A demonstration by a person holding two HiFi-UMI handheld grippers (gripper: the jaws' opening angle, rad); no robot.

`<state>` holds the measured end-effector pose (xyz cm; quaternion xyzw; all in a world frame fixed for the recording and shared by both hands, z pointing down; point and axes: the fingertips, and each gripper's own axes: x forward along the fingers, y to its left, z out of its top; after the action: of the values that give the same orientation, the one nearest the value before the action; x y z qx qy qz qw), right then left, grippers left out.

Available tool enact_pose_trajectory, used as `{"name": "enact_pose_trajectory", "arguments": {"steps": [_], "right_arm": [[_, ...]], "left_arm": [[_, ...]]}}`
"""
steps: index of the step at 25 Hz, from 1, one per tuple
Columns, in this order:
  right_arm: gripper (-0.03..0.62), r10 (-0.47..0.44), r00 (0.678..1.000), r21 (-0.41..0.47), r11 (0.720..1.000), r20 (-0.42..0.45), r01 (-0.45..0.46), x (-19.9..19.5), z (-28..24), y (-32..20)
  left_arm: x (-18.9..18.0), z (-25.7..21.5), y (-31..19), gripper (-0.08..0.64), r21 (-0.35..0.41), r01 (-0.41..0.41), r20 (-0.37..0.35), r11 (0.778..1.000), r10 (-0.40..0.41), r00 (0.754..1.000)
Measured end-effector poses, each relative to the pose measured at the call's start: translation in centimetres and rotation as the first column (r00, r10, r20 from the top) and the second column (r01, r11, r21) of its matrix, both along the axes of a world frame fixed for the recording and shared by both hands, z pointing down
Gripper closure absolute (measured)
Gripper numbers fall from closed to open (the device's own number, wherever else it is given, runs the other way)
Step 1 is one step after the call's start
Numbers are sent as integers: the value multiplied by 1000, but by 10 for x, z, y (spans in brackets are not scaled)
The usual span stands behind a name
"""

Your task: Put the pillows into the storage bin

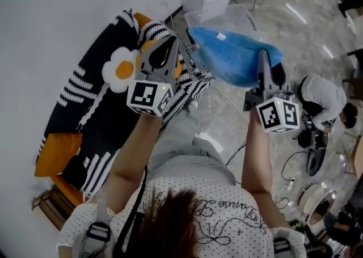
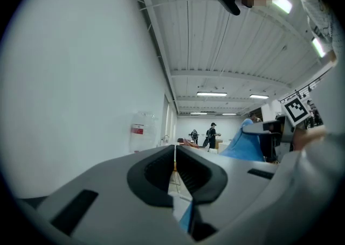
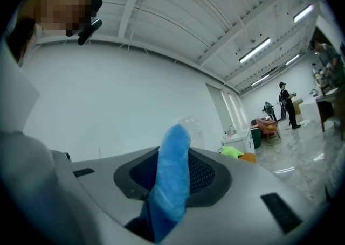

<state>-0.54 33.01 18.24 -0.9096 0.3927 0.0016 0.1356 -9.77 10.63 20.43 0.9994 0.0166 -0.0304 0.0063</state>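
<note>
A blue pillow [image 1: 238, 55] hangs in the air between my two grippers, over the floor in front of the sofa. My right gripper [image 1: 264, 61] is shut on its right end, and in the right gripper view the blue cloth [image 3: 172, 174] stands up between the pads. My left gripper [image 1: 172, 42] sits at the pillow's left corner with its jaws shut [image 2: 175, 151]; a sliver of blue cloth [image 2: 186, 219] shows at their base. Behind the pillow stands a clear storage bin [image 1: 229, 13]. A flower-shaped pillow [image 1: 119, 70] and a striped pillow [image 1: 190, 89] lie on the sofa.
The sofa [image 1: 108, 121], under a black and white throw, runs along the white wall at the left, with an orange cushion [image 1: 57, 152] at its near end. A person [image 1: 326, 101] crouches on the floor at the right, among cables. A wooden stool [image 1: 48, 203] stands at the lower left.
</note>
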Motion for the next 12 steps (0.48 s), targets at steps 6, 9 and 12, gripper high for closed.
{"name": "enact_pose_trajectory", "arguments": {"steps": [6,9,12], "right_arm": [[463,103,995,-39,994,-2,-103,64,8,6],[465,154,988,-34,988,9,-154,86,8,6],[464,177,984,-25,984,17,-176,104,6,1]], "left_arm": [[90,6,-6,548,-13,-107,-3,994,107,994],[122,5,-7,548,-21,-159,2,987,159,987],[144,6,-10,548,-22,-187,8,982,188,982]]}}
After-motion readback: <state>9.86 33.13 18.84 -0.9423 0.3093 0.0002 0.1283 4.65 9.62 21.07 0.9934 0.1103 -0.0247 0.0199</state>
